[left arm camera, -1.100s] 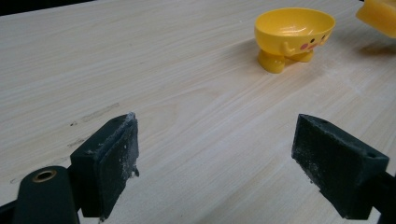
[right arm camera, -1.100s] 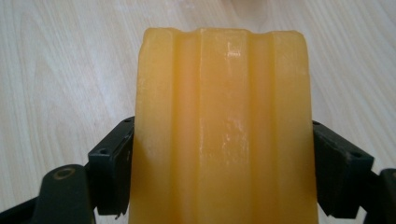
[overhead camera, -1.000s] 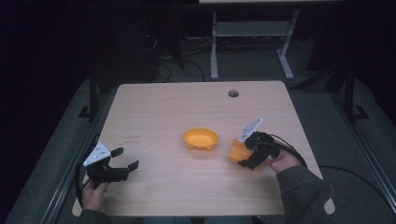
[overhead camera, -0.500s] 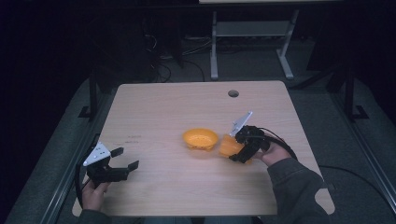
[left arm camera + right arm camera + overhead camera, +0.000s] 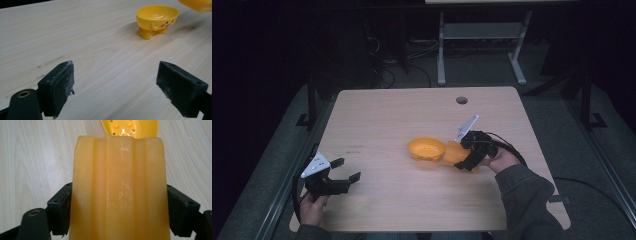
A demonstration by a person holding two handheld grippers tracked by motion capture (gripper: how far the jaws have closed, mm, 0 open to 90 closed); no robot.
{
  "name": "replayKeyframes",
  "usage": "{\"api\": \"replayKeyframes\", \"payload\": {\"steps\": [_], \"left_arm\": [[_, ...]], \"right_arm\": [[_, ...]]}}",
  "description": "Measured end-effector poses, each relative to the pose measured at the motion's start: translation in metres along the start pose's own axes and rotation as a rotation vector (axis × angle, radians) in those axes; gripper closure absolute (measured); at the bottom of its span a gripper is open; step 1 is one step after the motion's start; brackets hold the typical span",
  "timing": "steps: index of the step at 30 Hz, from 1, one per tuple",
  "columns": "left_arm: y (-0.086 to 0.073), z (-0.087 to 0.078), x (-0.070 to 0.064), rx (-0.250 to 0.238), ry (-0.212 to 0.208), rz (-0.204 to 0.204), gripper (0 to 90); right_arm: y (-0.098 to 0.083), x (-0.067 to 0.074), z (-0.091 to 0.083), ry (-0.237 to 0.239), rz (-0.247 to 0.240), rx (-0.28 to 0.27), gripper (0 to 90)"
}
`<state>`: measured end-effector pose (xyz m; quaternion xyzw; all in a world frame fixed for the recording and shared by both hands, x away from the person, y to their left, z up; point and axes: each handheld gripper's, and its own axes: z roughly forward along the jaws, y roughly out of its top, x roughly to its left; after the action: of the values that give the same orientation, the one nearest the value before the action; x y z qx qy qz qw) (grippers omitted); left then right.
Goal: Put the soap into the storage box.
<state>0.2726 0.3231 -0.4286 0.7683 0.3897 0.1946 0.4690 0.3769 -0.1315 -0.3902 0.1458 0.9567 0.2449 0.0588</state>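
Cup [image 5: 117, 190] clamped in R gripper [image 5: 465, 159], tipped just beside bowl [image 5: 426, 149], prob mid-pour. L gripper [image 5: 343, 171] gaping wide, idle, well away from bowl.

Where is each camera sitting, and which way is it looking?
High view: above the person's side, looking forward and down on the table; forearms, hands, left gripper and right gripper show.
Left gripper view: rides the left gripper, looking along its two jaws, set apart, at the yellow bowl.
Right gripper view: rides the right gripper, whose jaws clamp an orange ridged block.
All three share the bowl.
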Motion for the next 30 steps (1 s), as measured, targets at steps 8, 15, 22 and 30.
{"api": "replayKeyframes", "payload": {"steps": [8,15,22,30], "left_arm": [[0.000,0.000,0.000,-0.001,0.000,-0.001,14.1],[0.000,0.000,0.001,0.000,0.000,0.000,14.1],[0.000,0.000,0.000,0.002,-0.001,-0.003,14.1],[0.000,0.000,0.000,0.001,-0.002,-0.003,14.1]], "right_arm": [[0.011,-0.005,-0.001,0.000,-0.008,0.002,20.6],[0.018,-0.008,-0.004,0.005,-0.020,-0.009,20.6],[0.022,-0.012,-0.005,0.013,-0.021,-0.021,20.6],[0.026,-0.016,-0.003,0.013,-0.025,0.000,20.6]]}}
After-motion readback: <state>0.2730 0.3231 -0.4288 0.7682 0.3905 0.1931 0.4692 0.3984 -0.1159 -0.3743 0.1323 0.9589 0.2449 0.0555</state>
